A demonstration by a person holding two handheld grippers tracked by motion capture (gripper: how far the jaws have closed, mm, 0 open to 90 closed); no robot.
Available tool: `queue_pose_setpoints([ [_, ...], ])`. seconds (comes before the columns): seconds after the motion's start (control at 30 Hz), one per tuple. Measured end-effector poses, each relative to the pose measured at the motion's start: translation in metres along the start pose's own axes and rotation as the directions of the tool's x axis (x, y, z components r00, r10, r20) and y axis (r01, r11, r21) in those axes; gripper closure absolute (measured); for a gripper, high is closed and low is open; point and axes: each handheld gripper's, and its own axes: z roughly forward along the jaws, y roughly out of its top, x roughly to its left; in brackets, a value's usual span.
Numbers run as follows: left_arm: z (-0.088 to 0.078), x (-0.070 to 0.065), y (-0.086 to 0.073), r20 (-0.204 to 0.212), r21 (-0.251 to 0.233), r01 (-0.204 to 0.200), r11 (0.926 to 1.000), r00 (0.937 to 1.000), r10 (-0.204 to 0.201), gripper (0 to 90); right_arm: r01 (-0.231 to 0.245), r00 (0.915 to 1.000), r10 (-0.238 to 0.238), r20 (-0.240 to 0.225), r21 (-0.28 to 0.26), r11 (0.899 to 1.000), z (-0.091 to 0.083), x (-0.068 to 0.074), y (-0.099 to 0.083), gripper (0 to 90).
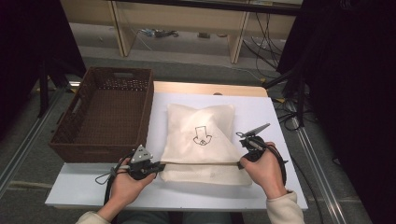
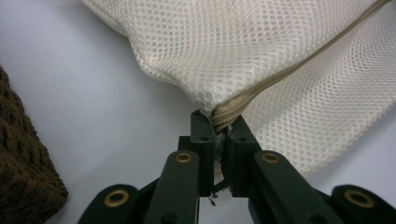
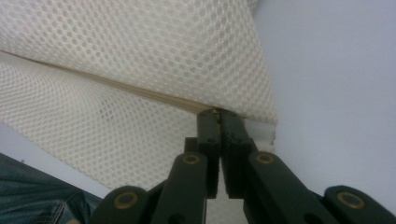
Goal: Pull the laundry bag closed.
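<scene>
Both tools, left tool [image 1: 160, 165] and right tool [image 1: 240, 163], pinch the mesh bag's [image 1: 198, 140] zipper ends, wicker basket [image 1: 105, 112] just beside.

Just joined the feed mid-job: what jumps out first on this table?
A cream mesh bag lies mid-table, a zipper running across its near part. The left gripper and the right gripper are each shut on one end of that zipper. A brown wicker basket stands at the left.
</scene>
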Motion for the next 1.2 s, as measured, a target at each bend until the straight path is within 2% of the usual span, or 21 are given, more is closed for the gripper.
queue_pose_setpoints([
  [0.1,0.000,0.000,0.000,0.003,0.002,-0.001,1.0000,1.0000,0.001,83.5,0.004,0.9999,-0.004,0.010,-0.012,1.000,0.001,-0.004,0.000,88.6],
  [0.13,0.000,0.000,0.000,0.000,0.000,-0.002,1.0000,1.0000,0.002,83.5,-0.017,0.9998,0.017,0.012,0.000,1.000,-0.001,-0.004,-0.001,88.6],
  [0.2,0.000,0.000,0.000,0.000,-0.001,0.001,1.0000,1.0000,-0.001,83.5,-0.018,0.9998,0.018,0.004,0.005,1.000,-0.001,-0.006,-0.001,88.6],
  [0.23,0.000,0.000,0.000,-0.002,-0.001,-0.002,1.0000,1.0000,0.002,83.5,0.014,0.9999,-0.014,0.007,-0.018,1.000,0.001,-0.008,-0.001,88.6],
  [0.3,0.000,0.000,0.000,-0.001,-0.001,-0.002,1.0000,1.0000,0.002,83.5,0.012,0.9998,-0.012,0.015,-0.016,1.000,0.001,-0.009,-0.001,88.6],
  [0.33,0.000,0.001,0.000,-0.004,0.007,-0.008,0.9999,1.0000,0.008,83.5,-0.035,0.9994,0.035,0.006,0.001,0.999,0.000,-0.007,-0.001,88.6],
  [0.37,0.000,0.001,0.000,-0.005,0.007,-0.010,0.9999,0.9999,0.010,83.5,-0.008,0.9999,0.008,0.014,-0.011,1.000,0.001,-0.009,-0.002,88.5],
  [0.4,0.000,0.000,0.000,-0.001,-0.001,-0.001,1.0000,1.0000,0.001,83.5,-0.034,0.9993,0.033,0.015,0.009,0.999,-0.001,-0.008,-0.002,88.6],
  [0.47,0.000,0.000,0.000,0.001,-0.001,-0.003,1.0000,1.0000,0.003,83.5,-0.032,0.9994,0.032,0.012,0.004,0.999,0.000,-0.009,-0.002,88.6],
  [0.5,0.000,0.001,0.000,0.001,0.007,-0.007,1.0000,1.0000,0.007,83.5,0.029,0.9995,-0.028,0.010,-0.019,0.999,0.002,-0.014,-0.002,88.5],
  [0.53,0.000,0.001,0.000,-0.003,0.007,-0.011,0.9999,0.9999,0.011,83.5,-0.037,0.9992,0.037,0.013,0.010,0.999,0.000,-0.010,-0.002,88.6],
  [0.77,0.000,0.000,0.000,0.000,-0.007,0.003,1.0000,1.0000,-0.003,83.5,-0.033,0.9994,0.033,0.010,0.010,0.999,0.001,-0.011,-0.002,88.6],
  [0.8,0.000,0.000,0.000,0.001,-0.006,-0.001,1.0000,1.0000,0.001,83.5,0.006,0.9999,-0.006,0.013,-0.011,1.000,0.002,-0.013,-0.002,88.5],
  [0.83,0.000,0.000,0.000,0.001,-0.006,-0.001,1.0000,1.0000,0.001,83.5,0.006,0.9999,-0.006,0.013,-0.011,1.000,0.002,-0.013,-0.002,88.5],
  [0.87,0.000,0.000,0.000,0.000,-0.003,0.001,1.0000,1.0000,-0.001,83.5,-0.026,0.9996,0.026,0.014,0.009,1.000,0.001,-0.011,-0.002,88.5],
  [0.93,0.000,0.000,0.000,-0.001,-0.006,-0.001,1.0000,1.0000,0.001,83.4,-0.025,0.9995,0.025,0.017,0.008,1.000,0.001,-0.010,-0.002,88.5],
  [0.97,0.000,0.000,0.000,-0.004,-0.003,-0.002,1.0000,1.0000,0.002,83.4,-0.006,0.9998,0.006,0.019,0.006,1.000,0.002,-0.010,-0.002,88.5],
  [1.03,0.000,0.000,0.000,-0.004,-0.005,0.001,1.0000,1.0000,-0.001,83.3,-0.039,0.9989,0.039,0.025,0.020,0.999,0.001,-0.006,-0.002,88.4],
  [1.1,-0.001,0.000,0.001,-0.010,0.004,-0.004,1.0000,0.9999,0.004,83.0,-0.040,0.9989,0.040,0.025,0.011,0.999,0.001,-0.005,-0.002,88.3],
  [1.17,0.000,-0.001,0.000,-0.012,-0.008,-0.010,0.9999,0.9999,0.010,81.1,-0.006,0.9998,0.006,0.021,0.003,1.000,-0.001,-0.005,-0.003,86.6],
  [1.2,-0.002,0.001,0.000,-0.017,0.009,-0.028,0.9996,0.9995,0.029,79.7,-0.015,0.9996,0.015,0.022,0.003,1.000,-0.002,-0.004,-0.003,85.2],
])
